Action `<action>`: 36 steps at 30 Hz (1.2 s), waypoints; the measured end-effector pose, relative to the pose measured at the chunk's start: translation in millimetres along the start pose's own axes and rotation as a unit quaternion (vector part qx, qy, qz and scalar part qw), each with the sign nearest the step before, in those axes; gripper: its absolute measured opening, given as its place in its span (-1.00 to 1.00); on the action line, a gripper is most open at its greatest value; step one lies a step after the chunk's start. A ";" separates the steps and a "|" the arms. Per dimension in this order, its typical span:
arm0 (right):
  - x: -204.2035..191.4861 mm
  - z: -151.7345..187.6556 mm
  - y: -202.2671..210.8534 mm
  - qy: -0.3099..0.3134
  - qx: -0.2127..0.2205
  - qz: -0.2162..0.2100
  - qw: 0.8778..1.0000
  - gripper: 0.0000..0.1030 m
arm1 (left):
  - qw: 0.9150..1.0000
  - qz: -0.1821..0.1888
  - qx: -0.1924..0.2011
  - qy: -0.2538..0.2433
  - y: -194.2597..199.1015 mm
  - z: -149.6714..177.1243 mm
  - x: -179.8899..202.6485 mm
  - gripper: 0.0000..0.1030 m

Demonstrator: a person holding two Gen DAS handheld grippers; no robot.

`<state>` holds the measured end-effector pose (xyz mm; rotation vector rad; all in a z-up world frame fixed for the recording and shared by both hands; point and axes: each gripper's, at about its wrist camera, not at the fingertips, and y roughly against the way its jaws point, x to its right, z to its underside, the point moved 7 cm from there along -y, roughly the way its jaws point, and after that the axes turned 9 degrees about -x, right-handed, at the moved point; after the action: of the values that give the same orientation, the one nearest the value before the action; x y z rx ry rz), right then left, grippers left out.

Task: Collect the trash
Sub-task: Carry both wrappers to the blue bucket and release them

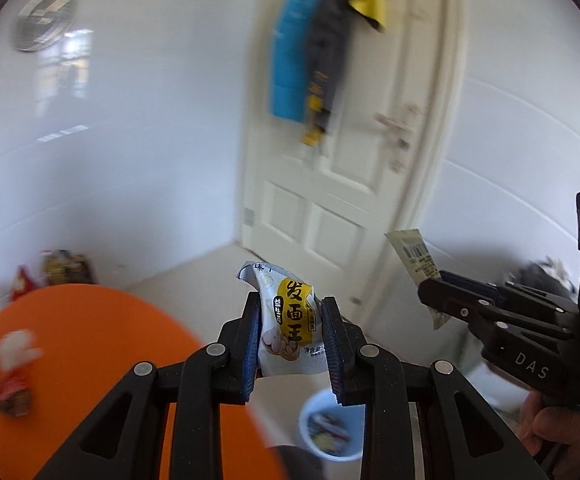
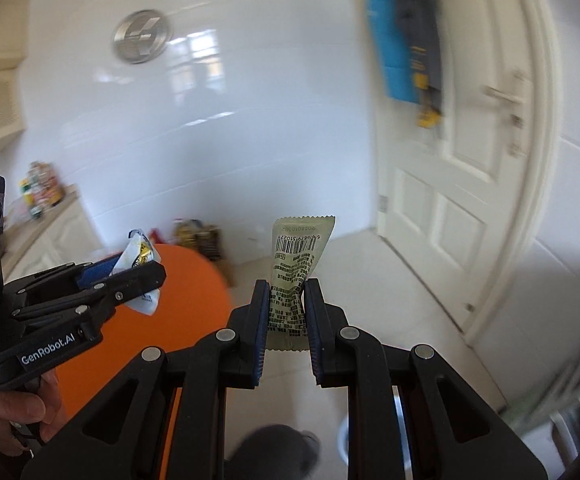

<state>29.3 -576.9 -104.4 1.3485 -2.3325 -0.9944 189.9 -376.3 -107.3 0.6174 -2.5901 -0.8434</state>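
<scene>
My left gripper (image 1: pixel 290 308) is shut on a white and yellow food packet (image 1: pixel 290 320), held upright in the air past the edge of the orange table (image 1: pixel 89 340). It also shows in the right wrist view (image 2: pixel 139 256). My right gripper (image 2: pixel 287 292) is shut on a pale green wrapper (image 2: pixel 296 264) with a barcode; the same wrapper shows at the right of the left wrist view (image 1: pixel 414 260). A light blue bin (image 1: pixel 330 428) with trash inside stands on the floor below the left gripper. More wrappers (image 1: pixel 5 376) lie on the table at left.
A white door (image 1: pixel 350 160) with hanging blue and yellow items is ahead. White tiled walls surround. Bags (image 1: pixel 65 266) sit in the floor corner. A counter (image 2: pixel 37 208) with bottles is at the far left. A dark object (image 1: pixel 546 276) lies at right.
</scene>
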 end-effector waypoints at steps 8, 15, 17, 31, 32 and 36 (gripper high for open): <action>111.7 51.9 -30.9 -0.088 -0.064 0.054 0.993 -0.67 | 0.990 0.055 -0.120 -0.053 -120.8 22.8 88.1 -0.52; 179.5 114.8 -94.7 -0.158 -0.136 0.054 0.976 -0.67 | 0.970 0.068 -0.225 -0.069 -213.6 59.9 128.1 -0.51; 195.7 132.7 -118.2 -0.176 -0.160 0.051 0.970 -0.67 | 0.964 0.067 -0.250 -0.064 -233.3 73.2 132.2 -0.49; 249.3 199.1 -194.1 -0.262 -0.238 0.027 0.935 -0.11 | 0.941 0.027 -0.335 -0.048 -349.7 75.8 125.2 0.55; 250.6 199.9 -193.6 -0.263 -0.237 0.032 0.935 0.23 | 0.941 0.023 -0.336 -0.046 -349.7 75.9 125.2 0.57; 255.2 199.8 -187.0 -0.278 -0.221 0.057 0.933 1.00 | 0.945 -0.001 -0.324 -0.046 -360.4 36.7 128.1 0.78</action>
<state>-90.4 -768.3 -402.9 0.8150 -2.2862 -1.9181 171.4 -685.7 -334.3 0.3846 -2.1741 -1.6489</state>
